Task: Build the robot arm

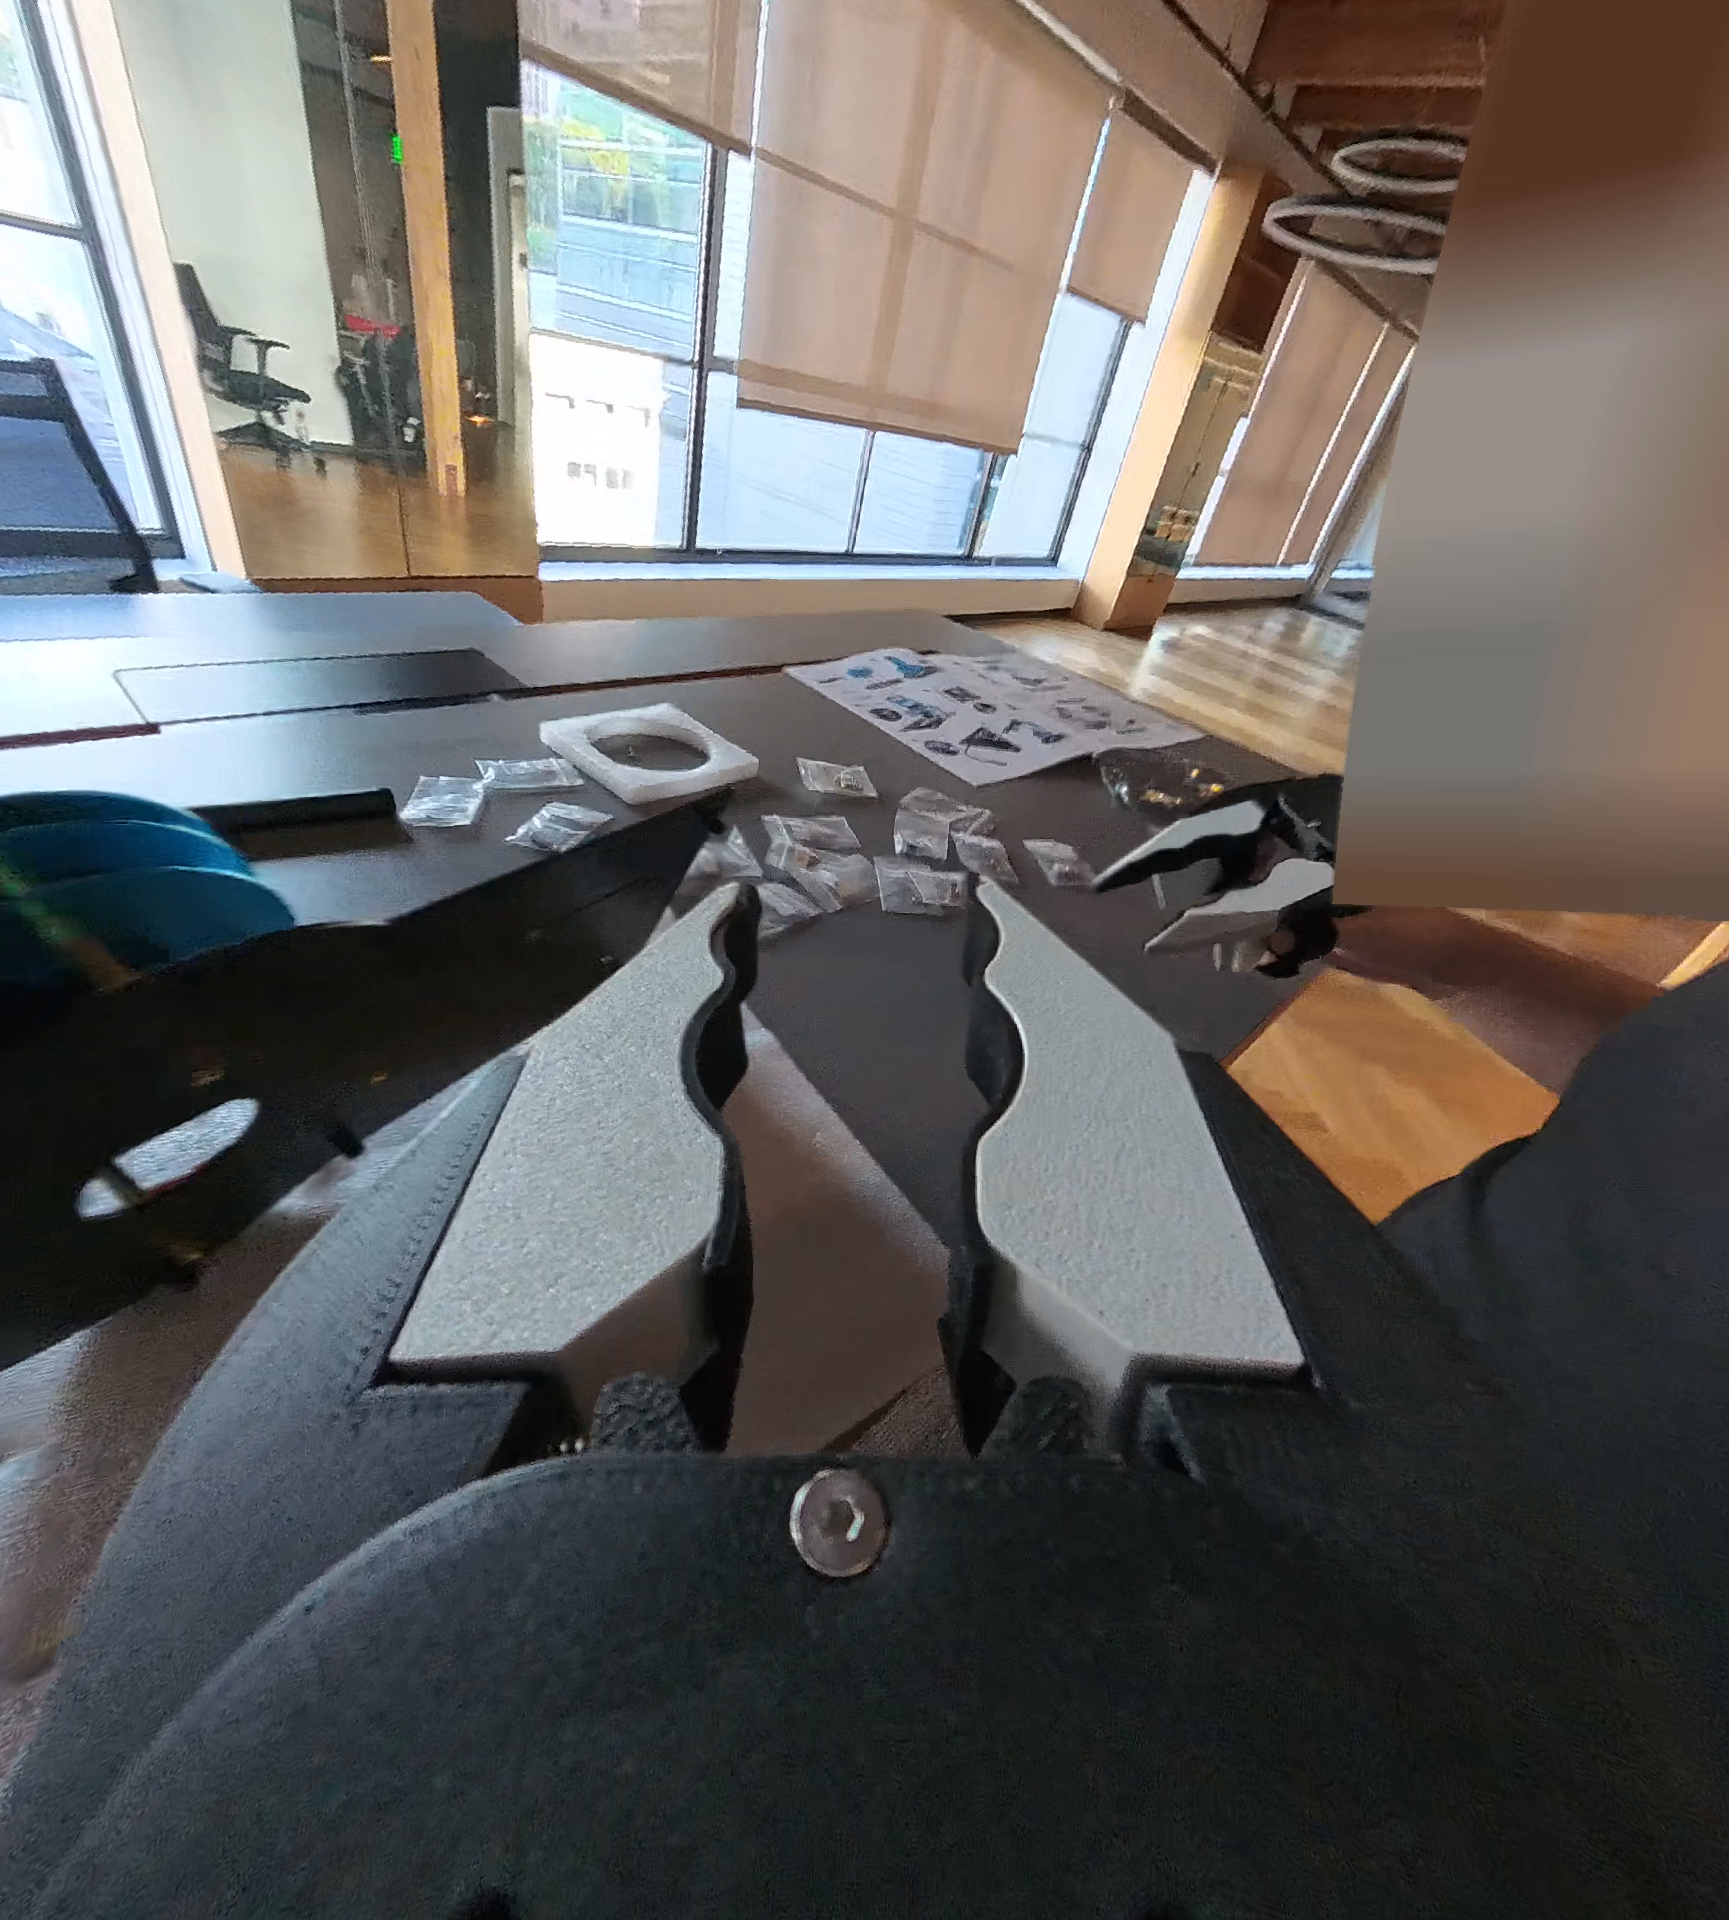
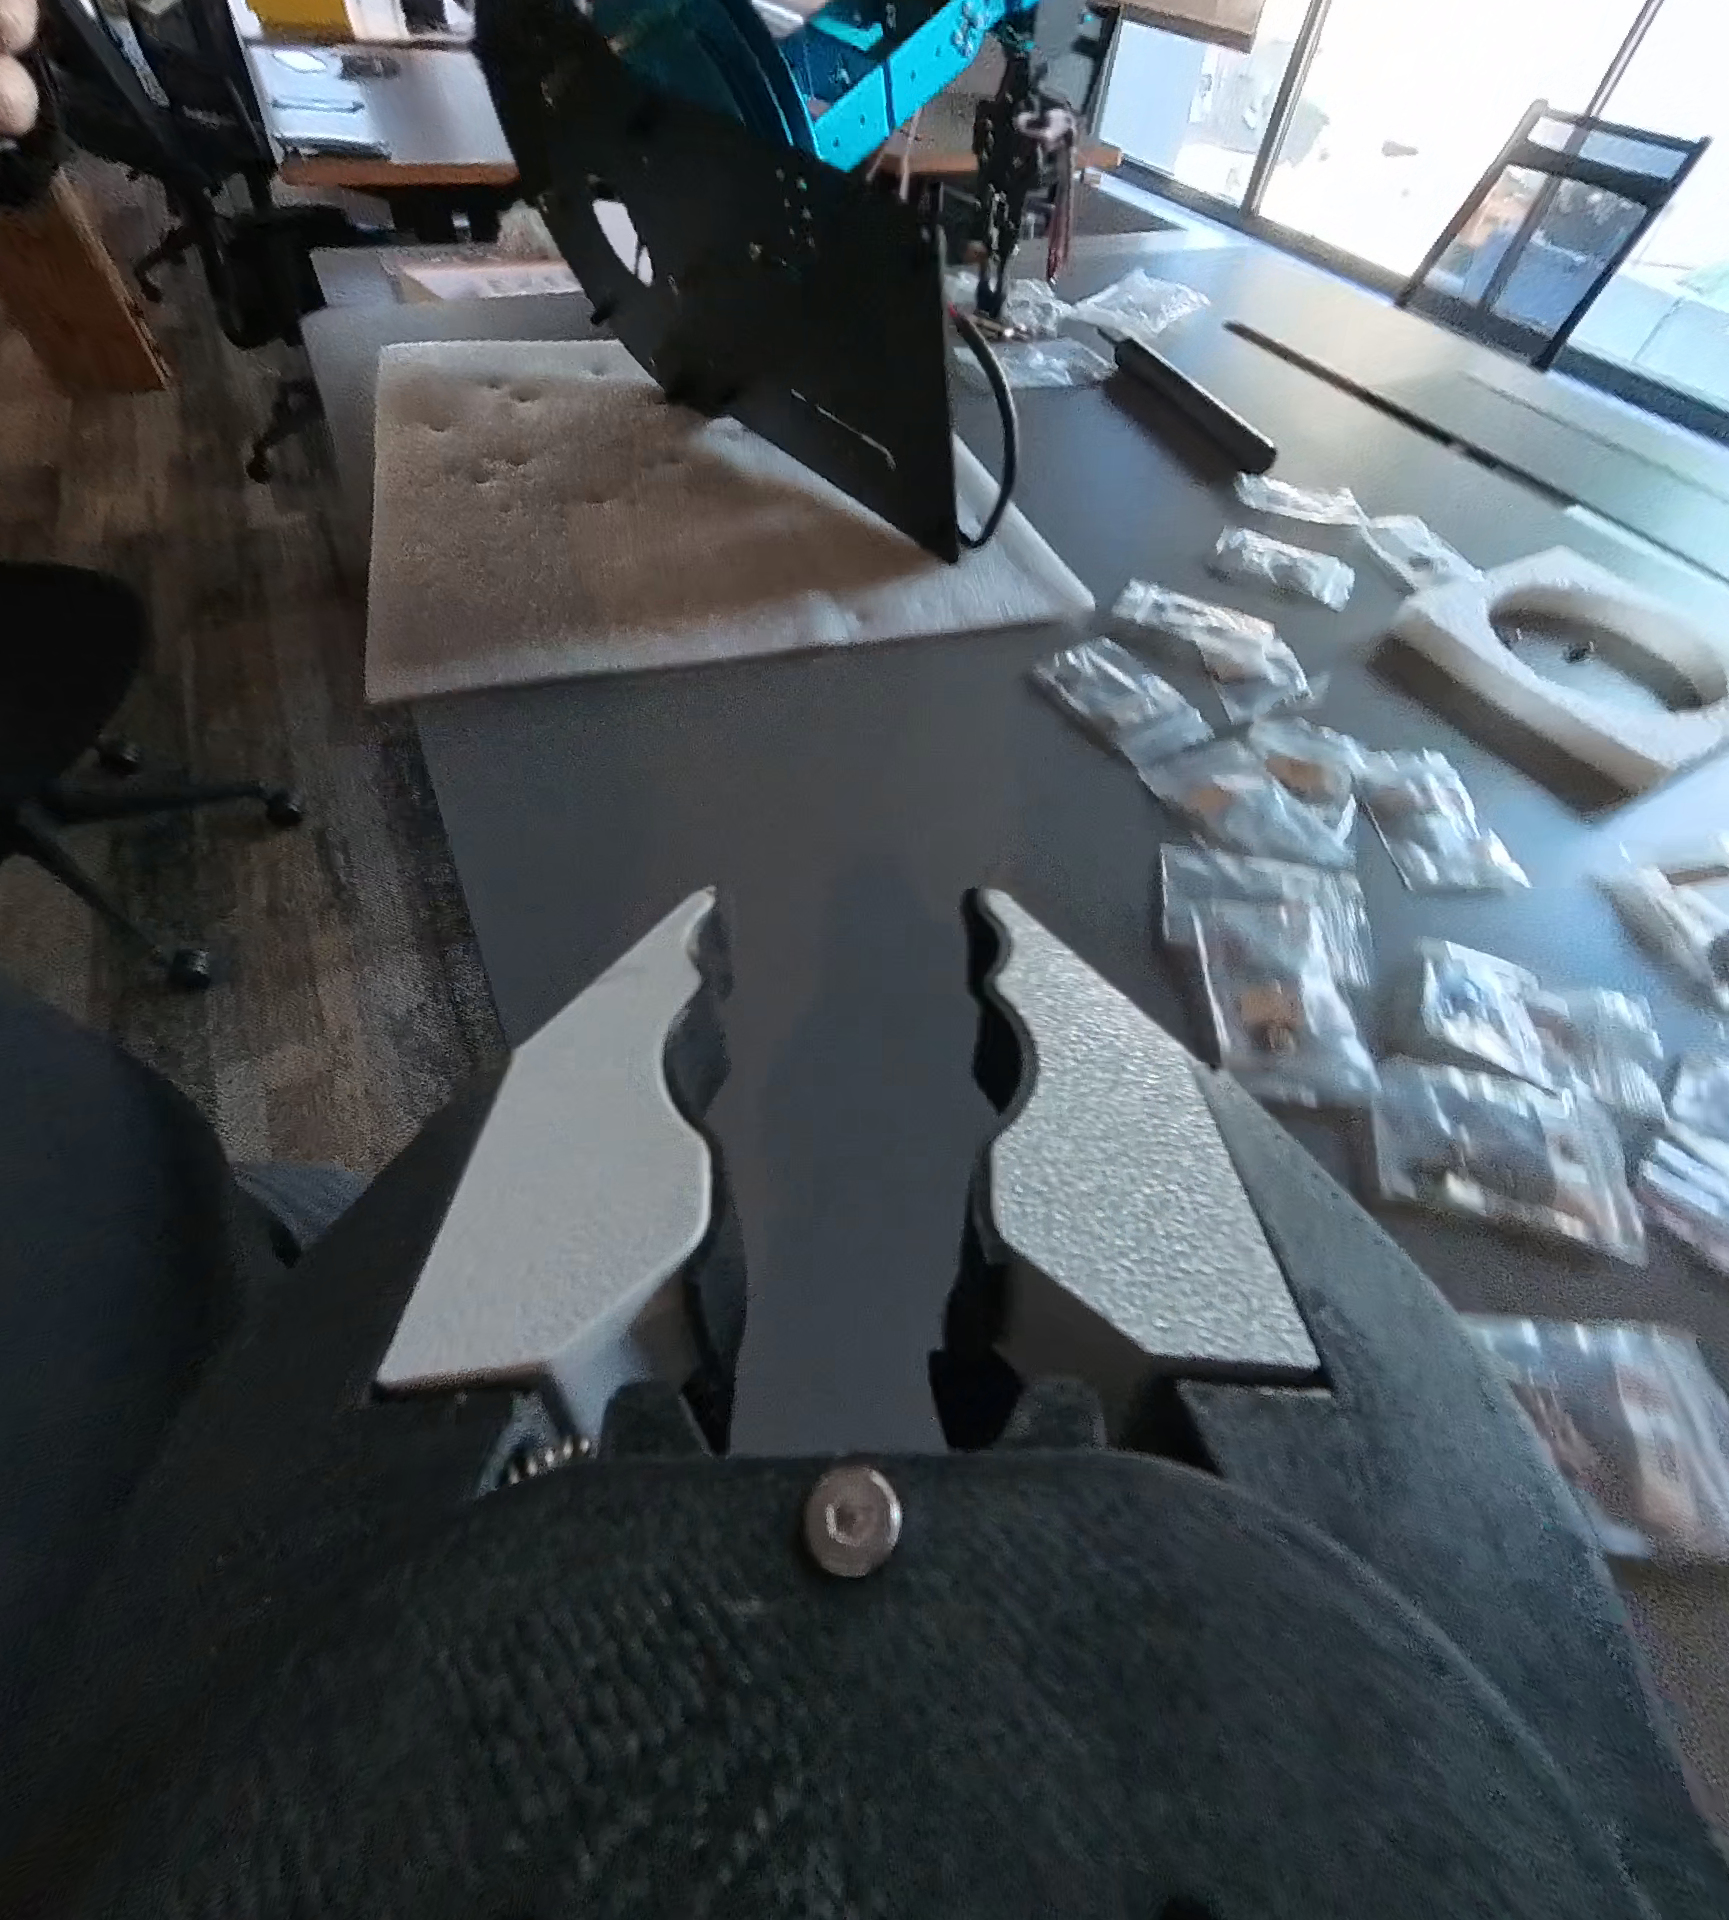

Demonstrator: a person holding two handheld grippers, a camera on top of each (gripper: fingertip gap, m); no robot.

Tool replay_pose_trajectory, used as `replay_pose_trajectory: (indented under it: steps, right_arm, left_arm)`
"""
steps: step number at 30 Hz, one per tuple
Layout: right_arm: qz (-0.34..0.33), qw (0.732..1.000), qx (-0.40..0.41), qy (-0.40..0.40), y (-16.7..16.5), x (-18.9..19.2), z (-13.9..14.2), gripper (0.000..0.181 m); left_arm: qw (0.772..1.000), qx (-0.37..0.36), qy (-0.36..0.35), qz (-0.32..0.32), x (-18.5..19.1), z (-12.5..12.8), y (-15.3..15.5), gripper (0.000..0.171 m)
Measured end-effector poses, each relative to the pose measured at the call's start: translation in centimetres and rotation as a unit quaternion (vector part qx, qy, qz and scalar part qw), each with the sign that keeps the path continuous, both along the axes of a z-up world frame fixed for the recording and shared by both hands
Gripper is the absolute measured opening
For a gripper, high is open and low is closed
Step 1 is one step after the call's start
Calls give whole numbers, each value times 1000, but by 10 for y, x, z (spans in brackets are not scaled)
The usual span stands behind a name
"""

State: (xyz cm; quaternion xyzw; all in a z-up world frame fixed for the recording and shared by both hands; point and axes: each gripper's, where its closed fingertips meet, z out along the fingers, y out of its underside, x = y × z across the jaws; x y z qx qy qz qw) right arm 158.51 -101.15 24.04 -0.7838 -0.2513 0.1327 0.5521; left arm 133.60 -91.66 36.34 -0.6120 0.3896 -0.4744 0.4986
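My left gripper (image 1: 860, 899) is open and empty, held above the near edge of a dark table (image 1: 870, 997). Several small clear bags of parts (image 1: 839, 862) lie on the table just beyond its tips. My right gripper (image 2: 839, 914) is open and empty over bare dark table (image 2: 787, 790); it also shows at the right of the left wrist view (image 1: 1140, 904). The parts bags (image 2: 1286, 935) lie to its right. A black metal plate with blue parts on it (image 2: 787, 260) stands tilted on a white foam sheet (image 2: 631, 561) ahead; the plate shows blurred in the left wrist view (image 1: 216, 1039).
A white foam block with a round hole (image 1: 647, 748) (image 2: 1587, 675) lies beyond the bags. A printed sheet (image 1: 985, 707) lies far right. A black rod (image 2: 1192, 405) lies on the table. Office chairs (image 2: 8, 707) stand on the floor at left. A dark-clothed person (image 1: 1618, 1247) is at right. Left tips to right tips: about 30 cm.
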Motion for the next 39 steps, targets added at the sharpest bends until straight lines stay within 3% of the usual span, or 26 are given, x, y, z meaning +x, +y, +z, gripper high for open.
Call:
replay_pose_trajectory:
  steps: [4, 9, 11, 14, 18, 20, 23, 28, 30, 32, 34, 36, 39]
  right_arm:
    - [7, 1000, -12, 27, -23, 25, 1, 24]
    - [-1, 1000, 23, 1, -17, 48, 9, 9]
    - [-6, 999, 29, 15, -12, 48, 12, 5]
    - [-2, 999, 10, 31, -6, 43, 5, 14]
    - [11, 999, -20, 28, 10, 41, -8, 15]
    - [6, 999, -19, 42, 26, 38, -3, 0]
    - [7, 999, 0, 52, 56, 28, 11, 0]
    - [15, 1000, 26, 5, 132, -1, 46, 0]
    - [33, 999, -8, -12, 180, -15, 60, 0]
    - [80, 996, -48, -7, 230, -41, 76, 11]
    - [118, 993, -27, 2, 288, -63, 94, 15]
    - [118, 991, -55, -38, 354, -69, 75, 25]
    - [128, 970, -154, -140, 426, -73, 8, 38]
  left_arm:
    - [1000, 6, 18, 5, 40, -8, -23, 29]
    - [999, 3, 42, 2, 68, -13, -34, 24]
    - [998, 15, 66, 20, 69, -15, -29, 20]
    - [995, 34, 86, 42, 62, -14, -24, 1]
    - [995, 37, 76, 44, 50, -9, -21, 0]
    - [995, 37, 79, 48, 39, -8, -11, 0]
    - [994, 55, 74, 51, 20, 1, 9, 0]
    - [993, 92, 66, 47, -16, 23, 46, 0]
    - [991, 102, 64, 49, -34, 26, 60, 0]
    - [991, 105, 66, 55, -51, 26, 74, 0]
    - [991, 99, 66, 67, -68, 25, 88, 0]
    - [991, 82, 66, 80, -82, 22, 99, 1]
    - [991, 68, 64, 99, -99, 17, 104, 2]
